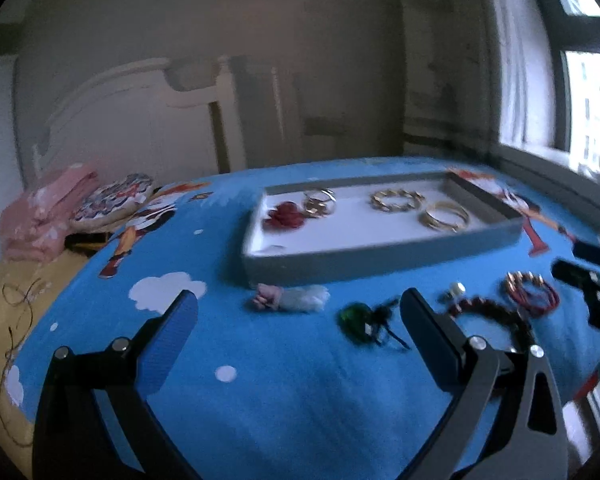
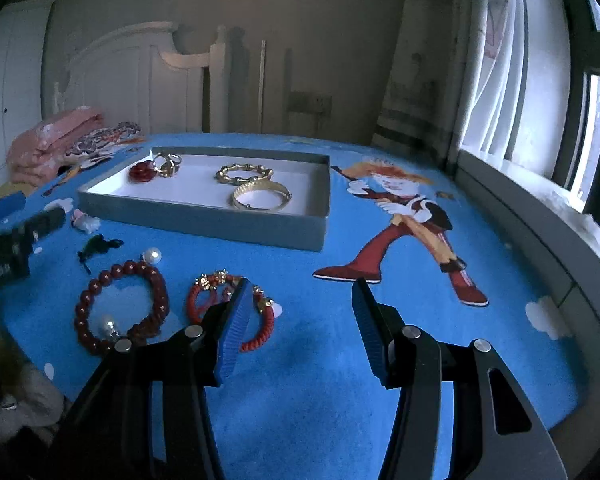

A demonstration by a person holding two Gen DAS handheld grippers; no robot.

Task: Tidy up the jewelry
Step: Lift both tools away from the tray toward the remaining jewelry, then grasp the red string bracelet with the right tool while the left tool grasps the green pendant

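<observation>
Bracelets (image 2: 122, 306) lie beside grey tray (image 2: 204, 222).

One grey tray (image 2: 204, 220), four pieces inside, two red bracelets (image 2: 120, 308) outside

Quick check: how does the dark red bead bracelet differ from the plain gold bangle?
The bead bracelet is strung from round dark red beads; the gold bangle is a smooth band. The bead bracelet lies on the blue bedcover outside the tray; the bangle is already inside it. Both lie flat, and neither is held.
</observation>
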